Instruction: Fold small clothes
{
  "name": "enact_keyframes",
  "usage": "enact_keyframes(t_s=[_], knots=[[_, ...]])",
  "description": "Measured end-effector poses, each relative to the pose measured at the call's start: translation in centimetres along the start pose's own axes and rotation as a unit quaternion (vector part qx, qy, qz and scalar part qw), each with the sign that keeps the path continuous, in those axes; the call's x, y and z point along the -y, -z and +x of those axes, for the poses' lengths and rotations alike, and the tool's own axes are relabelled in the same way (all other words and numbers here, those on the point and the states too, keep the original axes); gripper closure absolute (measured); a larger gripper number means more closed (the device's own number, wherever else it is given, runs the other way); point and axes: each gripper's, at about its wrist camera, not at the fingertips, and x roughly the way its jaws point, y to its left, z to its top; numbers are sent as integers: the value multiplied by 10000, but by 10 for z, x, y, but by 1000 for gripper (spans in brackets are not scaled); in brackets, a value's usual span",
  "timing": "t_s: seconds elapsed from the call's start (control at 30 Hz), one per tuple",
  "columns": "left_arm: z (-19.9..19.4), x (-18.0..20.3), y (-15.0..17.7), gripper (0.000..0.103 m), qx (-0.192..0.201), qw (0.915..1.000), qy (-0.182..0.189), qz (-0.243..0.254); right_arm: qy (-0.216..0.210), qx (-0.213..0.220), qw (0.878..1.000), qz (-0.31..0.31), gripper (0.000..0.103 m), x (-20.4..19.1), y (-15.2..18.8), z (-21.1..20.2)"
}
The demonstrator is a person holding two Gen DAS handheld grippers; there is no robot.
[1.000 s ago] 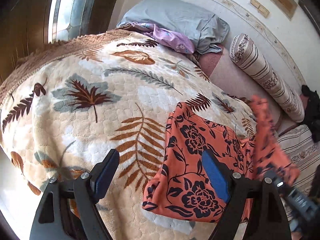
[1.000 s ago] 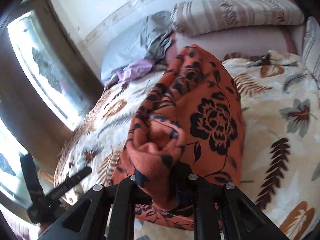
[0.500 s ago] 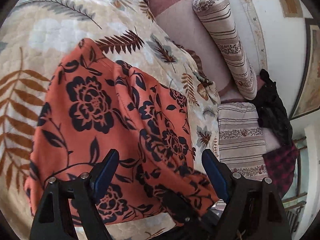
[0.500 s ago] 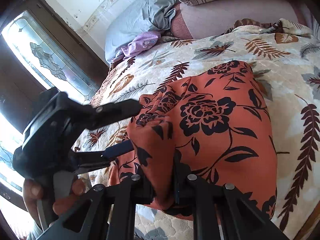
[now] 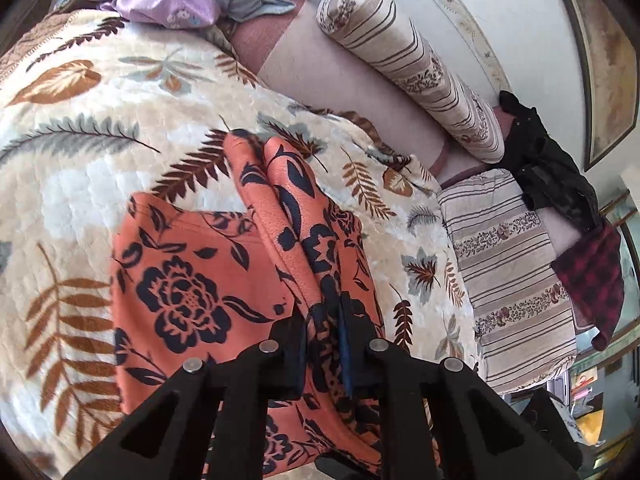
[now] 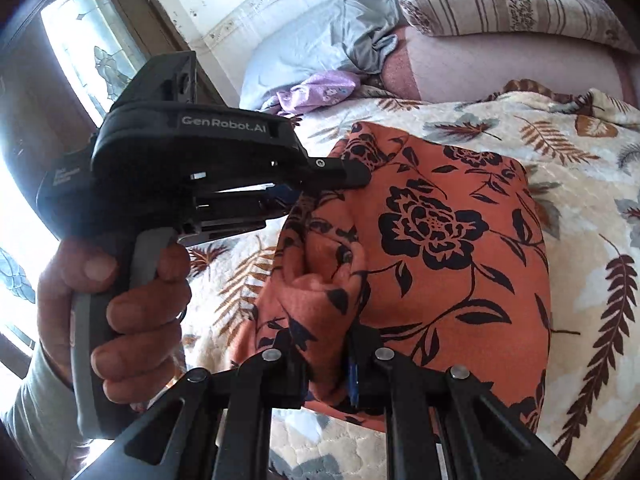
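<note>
An orange garment with a black flower print (image 5: 188, 292) lies on a leaf-patterned blanket (image 5: 80, 168) on the bed. My left gripper (image 5: 323, 344) is shut on a raised ridge of the garment near its right edge. My right gripper (image 6: 326, 364) is shut on a bunched fold of the same garment (image 6: 432, 240) at its near left side. In the right wrist view the left gripper (image 6: 356, 178) shows from the side, held in a hand, its tips pinching the cloth's far left edge.
A striped bolster (image 5: 416, 60) and a striped pillow (image 5: 512, 272) lie to the right. Grey and purple clothes (image 5: 168, 0) are piled at the bed's head. Black and red-checked clothes (image 5: 560, 184) hang at far right. A window (image 6: 92, 60) stands to the left.
My left gripper has swung over the garment and closed on a ridge of it. My right gripper still holds its fold, lowered onto the bed.
</note>
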Motion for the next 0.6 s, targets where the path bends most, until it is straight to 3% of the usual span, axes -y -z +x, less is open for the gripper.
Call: enact_keyframes(t_s=[0.07,0.17,0.23,0.5,0.6], knots=[[4,-28,-3,89,-108,9998,-126,-122,30,-151,9996,-227,87,-16,3,19],[34,-83,4,89,-521,9947,-641,-608,-64,-739,9968,-299,85,-26,21,65],[39,-107,13,89,-597,9933,-518,-847,-124,-940,9951,-273,85,-29,33,80],[-1,-59,6,90,9,9994,-354,-30,-419,-613,9972,-100,87,-32,26,57],[-10,-68,16,89,156,9984,-534,-38,-473,-635,9967,-200,87,-38,33,55]])
